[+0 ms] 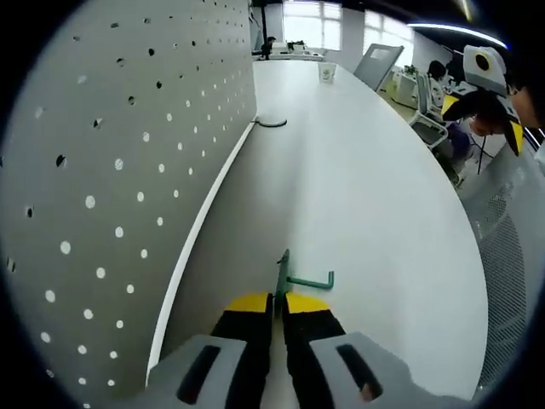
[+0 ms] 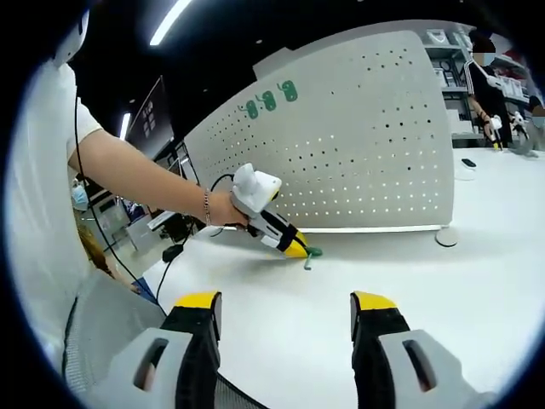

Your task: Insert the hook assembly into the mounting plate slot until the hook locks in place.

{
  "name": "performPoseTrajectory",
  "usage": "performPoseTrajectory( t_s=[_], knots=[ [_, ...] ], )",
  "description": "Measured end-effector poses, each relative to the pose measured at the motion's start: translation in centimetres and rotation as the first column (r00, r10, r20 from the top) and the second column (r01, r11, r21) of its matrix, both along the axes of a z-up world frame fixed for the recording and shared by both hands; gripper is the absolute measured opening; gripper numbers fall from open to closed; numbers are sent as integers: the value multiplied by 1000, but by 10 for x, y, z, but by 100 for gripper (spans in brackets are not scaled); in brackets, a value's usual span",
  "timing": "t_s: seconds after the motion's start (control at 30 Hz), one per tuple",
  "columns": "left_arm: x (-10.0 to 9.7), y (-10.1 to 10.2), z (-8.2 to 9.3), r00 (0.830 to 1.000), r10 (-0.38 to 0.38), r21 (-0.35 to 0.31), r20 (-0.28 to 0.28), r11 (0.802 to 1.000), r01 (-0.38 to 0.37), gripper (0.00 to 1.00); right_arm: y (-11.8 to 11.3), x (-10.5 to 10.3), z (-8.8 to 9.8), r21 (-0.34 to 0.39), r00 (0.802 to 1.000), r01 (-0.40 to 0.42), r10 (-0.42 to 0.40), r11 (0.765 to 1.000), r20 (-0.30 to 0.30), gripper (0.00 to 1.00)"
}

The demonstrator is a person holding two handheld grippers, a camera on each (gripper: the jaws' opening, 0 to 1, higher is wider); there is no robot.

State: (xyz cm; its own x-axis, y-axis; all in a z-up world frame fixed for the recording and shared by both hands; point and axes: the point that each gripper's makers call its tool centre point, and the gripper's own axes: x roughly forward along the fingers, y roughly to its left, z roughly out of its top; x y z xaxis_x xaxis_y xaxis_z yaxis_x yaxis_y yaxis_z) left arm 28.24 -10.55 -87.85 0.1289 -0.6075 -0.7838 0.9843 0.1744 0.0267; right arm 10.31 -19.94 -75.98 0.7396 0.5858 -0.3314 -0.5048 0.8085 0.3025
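A thin green wire hook (image 1: 294, 274) was pinched in the closed left tool (image 1: 278, 308) just above the smooth white desk (image 1: 375, 196), beside the perforated grey pegboard (image 1: 111, 170). The right tool (image 2: 285, 313) was held wide open, empty.

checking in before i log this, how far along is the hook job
Done: the left gripper is shut on the green hook and holds it just above the white table, near the pegboard. In hand: carrying it there. Left: the hook is not yet in any slot. The right gripper is open, empty.
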Motion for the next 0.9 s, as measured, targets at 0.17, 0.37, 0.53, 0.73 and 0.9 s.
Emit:
performPoseTrajectory(
  t_s=[0.17, 0.37, 0.53, 0.73, 0.9],
  knots=[
    [-1, 0, 0, 1000, -3, 3, -5, 1000, 3, 4, 0, 1, 0, 2, 1000, 0, 0, 1000, 2, 59],
    [0, 0, 0, 1000, -7, 8, -3, 1000, 7, 3, 0, 0, 0, 3, 1000, -1, 1, 1000, 1, 58],
    [0, 0, 0, 1000, -11, 10, -1, 1000, 11, 3, 0, 0, 0, 3, 1000, 1, -1, 1000, 1, 58],
    [3, 2, 1, 1000, 5, -13, 26, 1000, -4, 2, -1, -1, 0, 3, 1000, 1, -1, 1000, 1, 58],
    [3, 2, 10, 999, 28, -64, 26, 998, -26, 2, -2, 0, 0, 6, 1000, 7, -7, 1000, 3, 58]
  ],
)
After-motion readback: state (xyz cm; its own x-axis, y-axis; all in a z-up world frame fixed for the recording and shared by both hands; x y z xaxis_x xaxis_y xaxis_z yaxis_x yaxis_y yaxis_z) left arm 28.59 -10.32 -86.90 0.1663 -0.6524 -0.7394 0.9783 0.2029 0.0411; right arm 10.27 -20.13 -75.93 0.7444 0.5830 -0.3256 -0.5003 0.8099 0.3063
